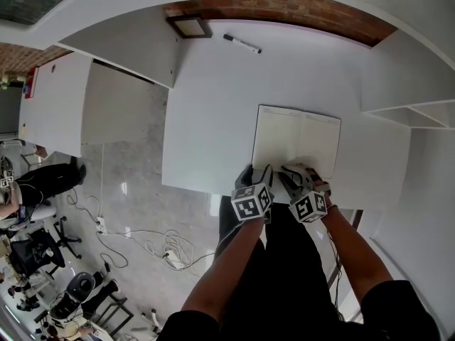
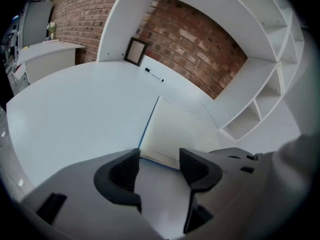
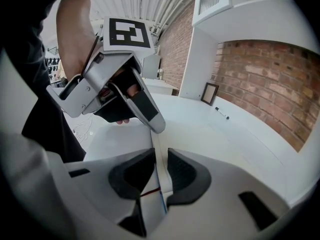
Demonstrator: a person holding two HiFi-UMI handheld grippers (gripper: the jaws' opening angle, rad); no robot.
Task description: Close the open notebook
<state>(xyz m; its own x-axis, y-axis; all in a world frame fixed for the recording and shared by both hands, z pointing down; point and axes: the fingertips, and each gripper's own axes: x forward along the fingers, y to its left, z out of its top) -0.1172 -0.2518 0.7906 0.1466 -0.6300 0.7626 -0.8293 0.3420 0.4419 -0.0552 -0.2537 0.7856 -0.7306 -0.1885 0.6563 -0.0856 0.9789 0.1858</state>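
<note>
An open notebook with cream pages and a blue cover edge lies flat on the white table, near its front edge. My left gripper stands open at the notebook's near left corner. In the left gripper view the near edge of the notebook shows between the spread jaws of that gripper. My right gripper is at the near edge of the right page. In the right gripper view its jaws stand narrow around a thin edge of the notebook, with a red ribbon showing. A finger of the left gripper reaches that edge.
A black marker and a small picture frame lie at the back of the table by the brick wall. White shelves stand to the right. Below the table's front edge are the floor and cables.
</note>
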